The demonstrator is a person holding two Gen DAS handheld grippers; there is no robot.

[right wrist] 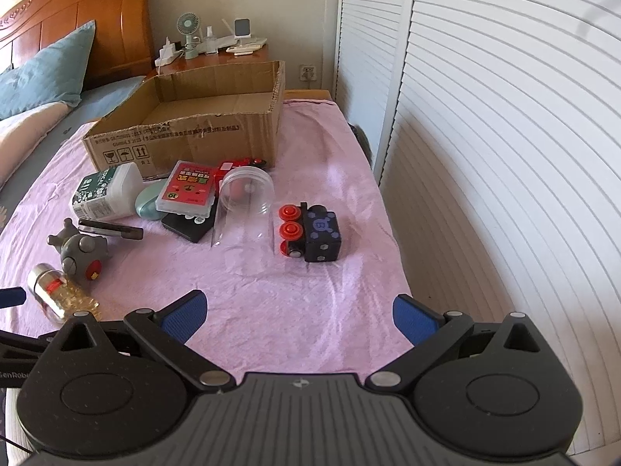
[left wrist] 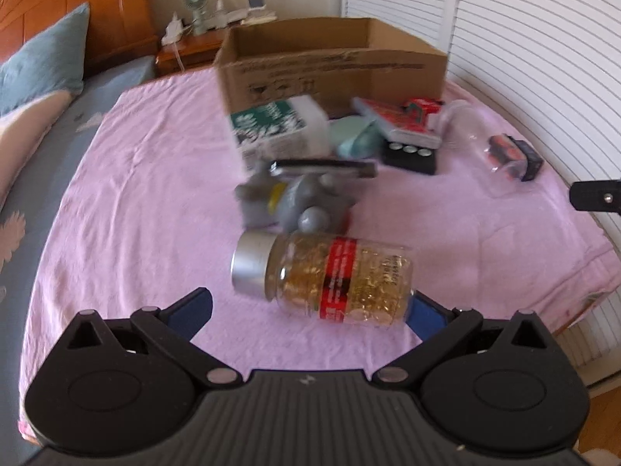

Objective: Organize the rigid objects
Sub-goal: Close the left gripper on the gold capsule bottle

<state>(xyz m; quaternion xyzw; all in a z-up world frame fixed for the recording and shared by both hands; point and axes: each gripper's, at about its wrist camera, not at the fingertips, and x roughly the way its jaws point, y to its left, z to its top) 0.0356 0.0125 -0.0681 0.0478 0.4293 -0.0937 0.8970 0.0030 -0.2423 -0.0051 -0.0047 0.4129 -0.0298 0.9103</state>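
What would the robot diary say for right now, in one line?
left gripper: open, around capsule bottle lying on pink cloth | right gripper: open, empty | cardboard box: looks empty

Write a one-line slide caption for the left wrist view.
Open left tool poised over a toppled glass bottle of golden capsules on the pink blanket, brown cardboard box beyond.

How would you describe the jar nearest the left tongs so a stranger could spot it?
Start at the open cardboard box at the far end of the pink cloth, then come toward the camera past the grey toy. The jar lies on its side there: clear, silver-capped, red-banded and full of golden bits, unlike the empty clear container nearby.
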